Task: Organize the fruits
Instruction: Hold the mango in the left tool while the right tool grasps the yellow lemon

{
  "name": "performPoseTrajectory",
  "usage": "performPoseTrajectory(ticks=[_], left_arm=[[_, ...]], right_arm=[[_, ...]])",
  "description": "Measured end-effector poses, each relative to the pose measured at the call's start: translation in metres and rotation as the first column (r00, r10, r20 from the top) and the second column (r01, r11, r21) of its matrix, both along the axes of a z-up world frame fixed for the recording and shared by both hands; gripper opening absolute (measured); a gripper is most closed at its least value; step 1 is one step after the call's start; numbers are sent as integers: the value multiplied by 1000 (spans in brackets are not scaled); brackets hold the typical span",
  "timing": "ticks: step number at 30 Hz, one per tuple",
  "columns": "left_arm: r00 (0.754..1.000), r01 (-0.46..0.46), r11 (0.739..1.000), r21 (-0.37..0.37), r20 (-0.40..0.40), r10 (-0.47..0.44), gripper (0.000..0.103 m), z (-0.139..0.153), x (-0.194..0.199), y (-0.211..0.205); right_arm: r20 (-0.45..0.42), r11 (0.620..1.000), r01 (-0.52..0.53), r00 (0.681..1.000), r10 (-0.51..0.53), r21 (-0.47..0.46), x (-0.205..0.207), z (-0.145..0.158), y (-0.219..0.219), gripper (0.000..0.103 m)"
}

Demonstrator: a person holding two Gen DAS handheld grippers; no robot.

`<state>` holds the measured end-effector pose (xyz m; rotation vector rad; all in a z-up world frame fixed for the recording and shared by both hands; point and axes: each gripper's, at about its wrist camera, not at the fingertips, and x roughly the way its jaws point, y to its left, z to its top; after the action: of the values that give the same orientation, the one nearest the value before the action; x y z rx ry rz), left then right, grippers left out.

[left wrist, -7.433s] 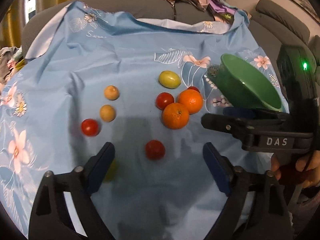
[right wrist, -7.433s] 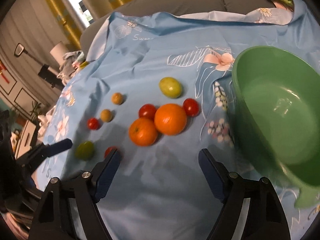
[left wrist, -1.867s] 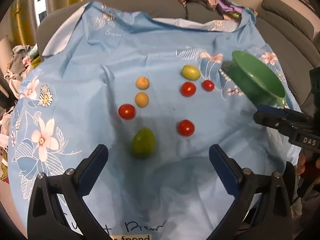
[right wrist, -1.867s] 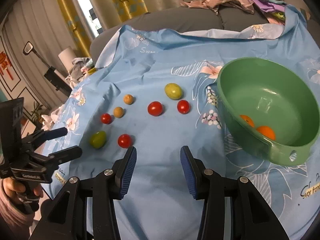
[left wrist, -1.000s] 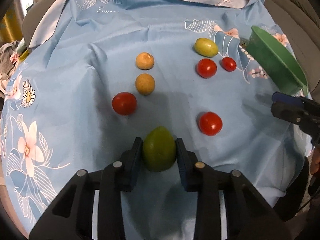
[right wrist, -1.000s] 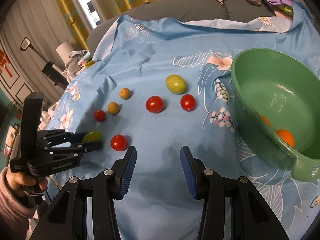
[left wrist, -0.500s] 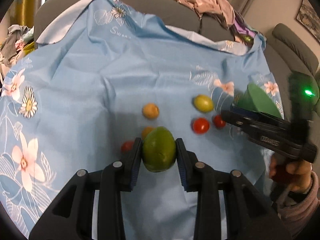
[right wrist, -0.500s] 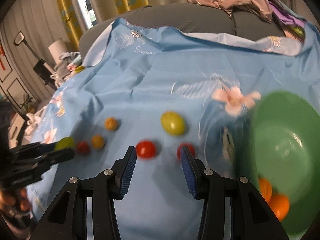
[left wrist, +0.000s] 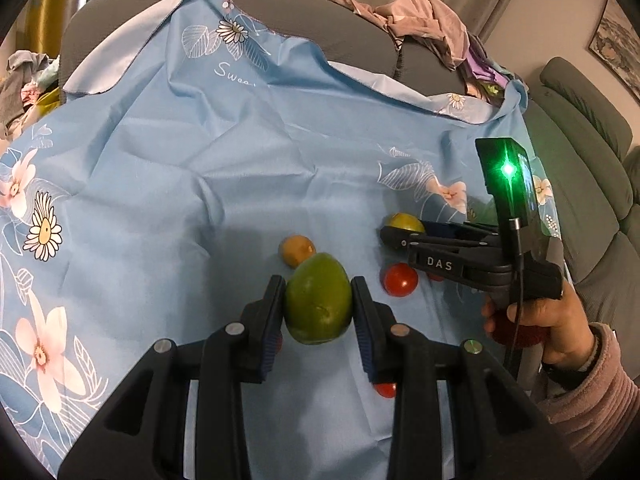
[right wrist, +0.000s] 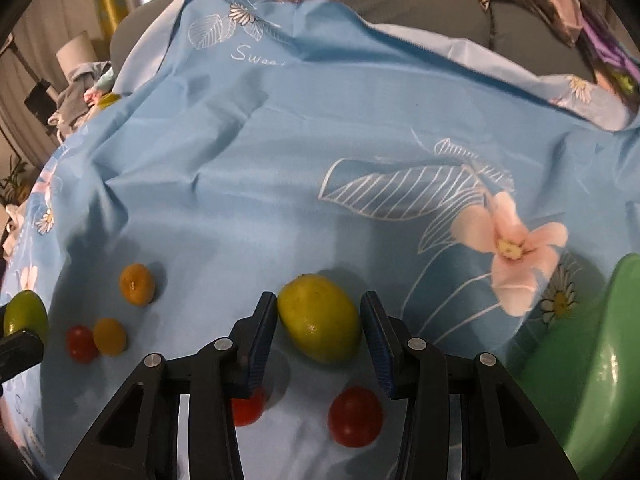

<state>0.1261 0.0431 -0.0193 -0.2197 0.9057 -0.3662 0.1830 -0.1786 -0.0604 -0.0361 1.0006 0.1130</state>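
My left gripper (left wrist: 318,304) is shut on a green fruit (left wrist: 318,300) and holds it above the blue cloth; the same fruit shows at the left edge of the right wrist view (right wrist: 25,316). My right gripper (right wrist: 319,330) is open, its jaws either side of a yellow-green fruit (right wrist: 319,328) that lies on the cloth, with gaps on both sides. That fruit shows in the left wrist view (left wrist: 406,222) by the right gripper (left wrist: 396,234). The green bowl (right wrist: 600,360) is at the right.
Red tomatoes (right wrist: 355,414) (right wrist: 248,408) (right wrist: 80,342) and two small orange fruits (right wrist: 137,283) (right wrist: 110,336) lie on the flowered blue cloth (right wrist: 280,160). A grey sofa with clothes (left wrist: 424,20) is behind.
My left gripper closed on the green fruit and lifted it off the cloth. My right gripper moved forward and down until its jaws came around the yellow-green fruit.
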Motion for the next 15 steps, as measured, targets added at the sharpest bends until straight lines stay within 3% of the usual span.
performPoseTrajectory(ticks=[6, 15], left_arm=[[1000, 6, 1000, 11, -7, -6, 33, 0, -2, -3], [1000, 23, 999, 28, -6, -22, 33, 2, -16, -7]], right_arm=[[14, 1000, 0, 1000, -1, 29, -6, 3, -4, 40], [100, 997, -12, 995, 4, 81, -45, 34, -4, 41]])
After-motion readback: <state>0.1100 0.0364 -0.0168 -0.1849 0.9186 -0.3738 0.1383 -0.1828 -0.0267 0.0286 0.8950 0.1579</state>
